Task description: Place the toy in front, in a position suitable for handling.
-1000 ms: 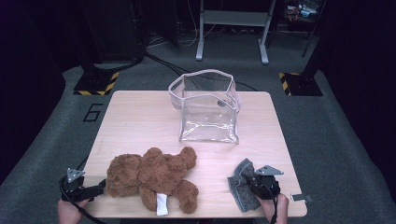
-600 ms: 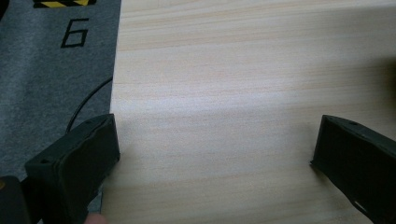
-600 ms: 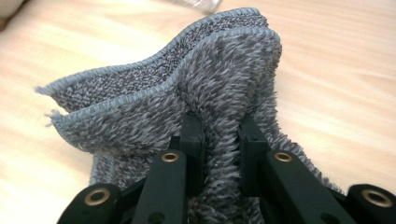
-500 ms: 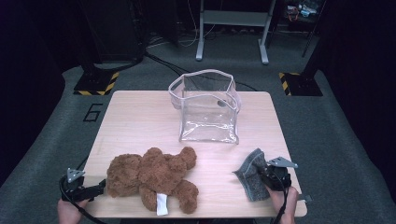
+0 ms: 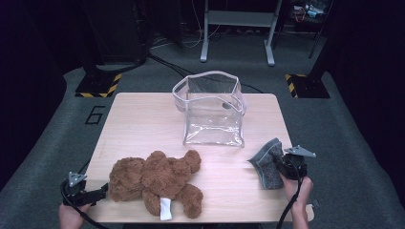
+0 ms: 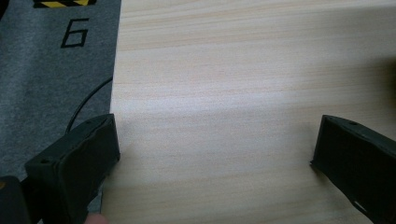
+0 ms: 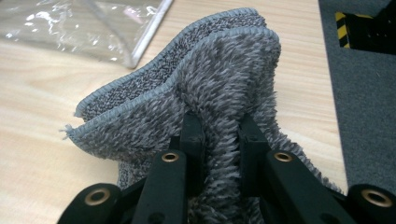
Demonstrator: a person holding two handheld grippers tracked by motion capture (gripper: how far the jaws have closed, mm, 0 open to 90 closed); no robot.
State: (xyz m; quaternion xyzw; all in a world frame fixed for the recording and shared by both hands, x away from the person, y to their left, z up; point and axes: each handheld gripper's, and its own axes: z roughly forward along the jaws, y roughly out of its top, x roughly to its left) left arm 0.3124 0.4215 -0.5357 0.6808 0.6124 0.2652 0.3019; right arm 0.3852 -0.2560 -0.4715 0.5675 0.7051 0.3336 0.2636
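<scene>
Right gripper [image 5: 282, 168] at desk's [image 5: 143, 124] right edge, jaws clenched on fold of grey fuzzy cloth [image 5: 268, 162]. Cloth bunched between jaws in right gripper view, its free part draping to desk, near clear plastic bag's [image 5: 212, 112] lower right corner. Left gripper [image 5: 98, 193] at desk's front left corner, jaws released and wide apart over bare wood, just beside brown teddy bear [image 5: 157, 179] lying on desk.
</scene>
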